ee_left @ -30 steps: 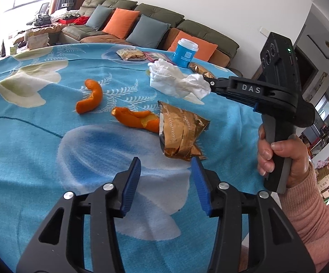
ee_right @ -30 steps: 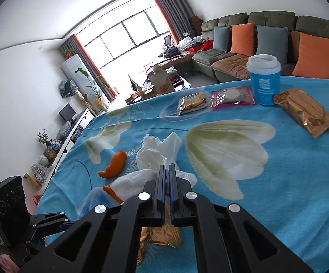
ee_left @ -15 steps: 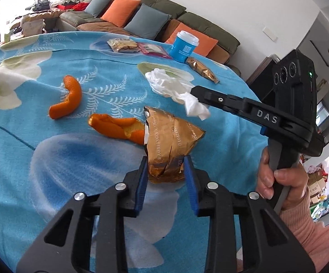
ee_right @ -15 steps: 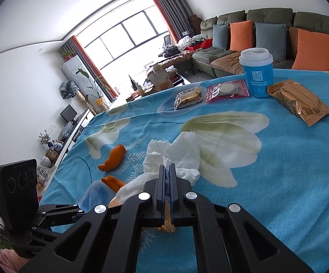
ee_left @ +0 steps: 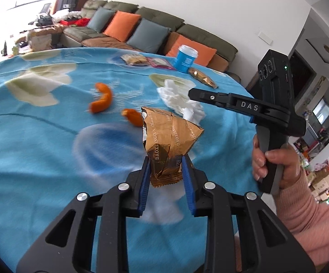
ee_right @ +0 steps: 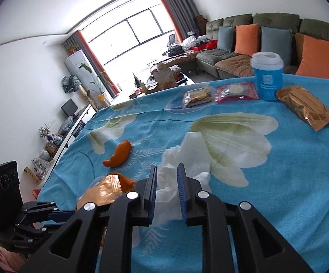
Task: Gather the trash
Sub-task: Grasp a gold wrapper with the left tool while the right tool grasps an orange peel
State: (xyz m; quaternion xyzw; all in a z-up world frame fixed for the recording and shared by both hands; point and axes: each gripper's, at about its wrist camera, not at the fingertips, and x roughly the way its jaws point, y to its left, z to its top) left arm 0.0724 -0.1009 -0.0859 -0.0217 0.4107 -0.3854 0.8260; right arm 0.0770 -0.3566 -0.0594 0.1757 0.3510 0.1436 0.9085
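Note:
A crumpled gold foil wrapper [ee_left: 171, 136] stands up off the blue floral tablecloth [ee_left: 39, 147], with my left gripper [ee_left: 165, 161] shut on its lower end. The same wrapper [ee_right: 103, 192] shows at the lower left of the right wrist view. My right gripper [ee_right: 167, 170] is over a white crumpled tissue [ee_right: 187, 150]; its jaws are opening, and the tissue lies loose between them on the cloth. From the left wrist view, the right gripper [ee_left: 191, 92] pokes in above the tissue [ee_left: 180, 97]. Two orange peels [ee_left: 102, 100] [ee_left: 133, 118] lie left of the wrapper.
At the far side of the table stand a blue lidded cup [ee_left: 186, 59], a sealed gold snack pack [ee_left: 202, 79], a biscuit packet [ee_left: 135, 59] and a red packet [ee_left: 160, 63]. A hand [ee_left: 275, 166] in a pink sleeve holds the right gripper. A sofa [ee_left: 128, 26] is beyond.
My left gripper closed on the gold wrapper and raised it off the cloth. My right gripper, which was shut on the tissue, has parted its jaws.

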